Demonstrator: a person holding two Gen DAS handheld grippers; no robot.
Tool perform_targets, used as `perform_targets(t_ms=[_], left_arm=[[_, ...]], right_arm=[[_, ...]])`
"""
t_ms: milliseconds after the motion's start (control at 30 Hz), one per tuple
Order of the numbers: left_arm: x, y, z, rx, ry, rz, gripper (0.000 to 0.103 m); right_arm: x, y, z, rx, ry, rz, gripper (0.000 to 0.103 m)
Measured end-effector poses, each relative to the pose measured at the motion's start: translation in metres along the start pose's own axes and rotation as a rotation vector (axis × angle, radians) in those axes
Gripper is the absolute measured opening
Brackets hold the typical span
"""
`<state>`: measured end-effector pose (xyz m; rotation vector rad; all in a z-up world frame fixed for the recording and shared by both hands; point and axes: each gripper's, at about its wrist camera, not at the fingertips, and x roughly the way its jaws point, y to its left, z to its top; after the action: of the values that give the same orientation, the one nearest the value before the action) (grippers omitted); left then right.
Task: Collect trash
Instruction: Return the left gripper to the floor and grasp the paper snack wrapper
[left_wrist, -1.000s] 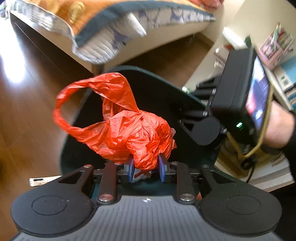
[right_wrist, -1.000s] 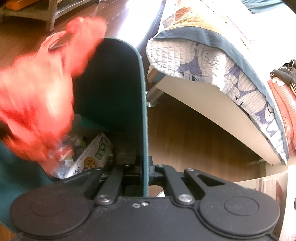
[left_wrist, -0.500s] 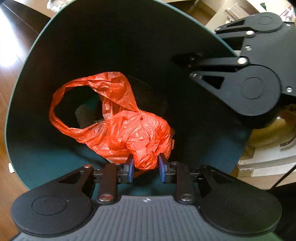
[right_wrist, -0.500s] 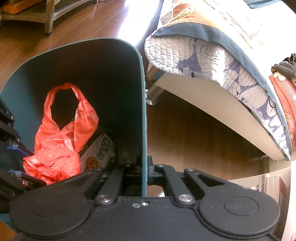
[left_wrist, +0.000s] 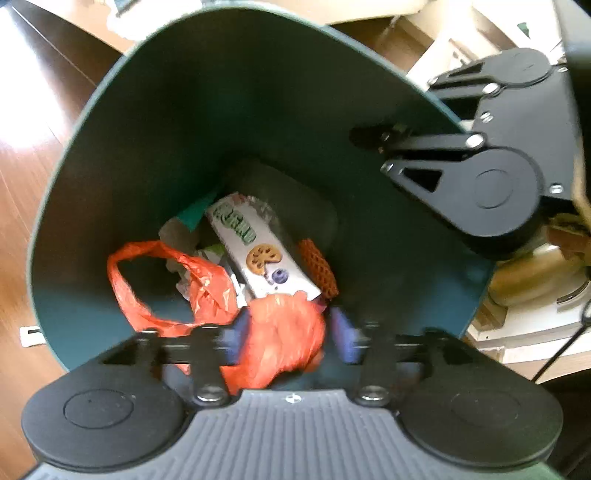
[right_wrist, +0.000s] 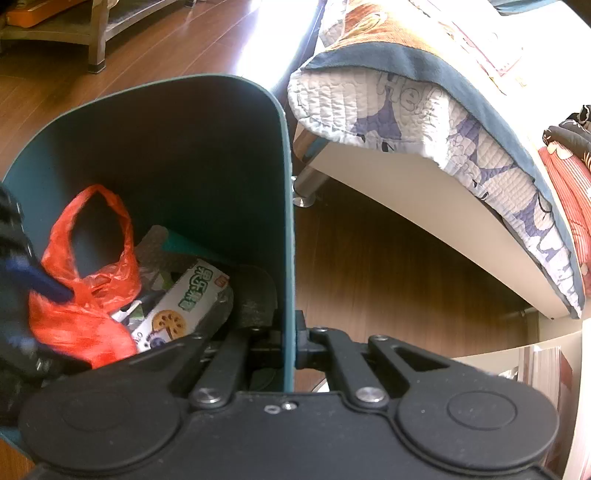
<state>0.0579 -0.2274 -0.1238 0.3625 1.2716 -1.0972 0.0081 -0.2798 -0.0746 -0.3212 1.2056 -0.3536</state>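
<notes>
A: Which step is this?
B: The drop. At bottom centre the left gripper (left_wrist: 284, 336) has just been opening its jaws, the crinkled orange bag (left_wrist: 280, 347) loose between them, inside the smooth teal bin (left_wrist: 229, 96).
A: Next?
B: Probably lift clear. The right gripper (right_wrist: 290, 341) is clamped on the bin's rim; a glossy biscuit box (left_wrist: 258, 247) lies deeper.

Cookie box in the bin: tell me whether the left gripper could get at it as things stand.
Probably yes. The left gripper, jaws just opened, is inside the green bin, and the cookie box lies just ahead. Only the red plastic bag, loose between the fingers, sits in the way.
</notes>
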Motion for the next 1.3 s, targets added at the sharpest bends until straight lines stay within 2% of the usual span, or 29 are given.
perform_targets(t_ms=[33, 267, 300, 400, 500, 600, 733, 933, 1033, 1100, 1300], left_arm=[[-0.006, 0.000, -0.001, 0.005, -0.017, -0.004, 0.065], [-0.045, 0.008, -0.017, 0.023, -0.077, -0.021, 0.068], [-0.051, 0.010, -0.019, 0.021, -0.088, -0.008, 0.072], [-0.067, 0.026, -0.029, -0.004, -0.124, 0.031, 0.073], [-0.080, 0.051, -0.039, -0.064, -0.139, 0.063, 0.073], [-0.092, 0.074, -0.046, -0.121, -0.163, 0.113, 0.080], [-0.101, 0.104, -0.052, -0.194, -0.189, 0.193, 0.080], [-0.077, 0.170, -0.051, -0.457, -0.167, 0.291, 0.080], [-0.051, 0.196, -0.049, -0.538, -0.132, 0.337, 0.080], [-0.030, 0.214, -0.048, -0.604, -0.104, 0.346, 0.080], [0.028, 0.265, -0.060, -0.839, -0.014, 0.309, 0.080]], right_arm=[[0.000, 0.000, 0.000, -0.001, -0.001, 0.000, 0.002], [-0.001, -0.002, 0.000, 0.000, 0.000, 0.004, 0.002], [0.000, -0.002, 0.000, 0.000, 0.001, 0.004, 0.002], [0.000, -0.003, 0.000, 0.002, 0.004, 0.010, 0.002], [0.001, -0.005, -0.001, 0.003, 0.006, 0.015, 0.002], [0.002, -0.006, 0.000, 0.006, 0.009, 0.019, 0.002], [0.002, -0.006, 0.000, -0.002, 0.010, 0.022, 0.002], [0.000, -0.005, -0.004, -0.015, 0.015, 0.033, 0.003], [-0.005, -0.003, -0.007, -0.025, 0.006, 0.056, 0.004], [-0.007, -0.001, -0.009, -0.039, 0.006, 0.062, 0.006], [-0.009, -0.002, -0.014, -0.032, 0.014, 0.076, 0.009]])
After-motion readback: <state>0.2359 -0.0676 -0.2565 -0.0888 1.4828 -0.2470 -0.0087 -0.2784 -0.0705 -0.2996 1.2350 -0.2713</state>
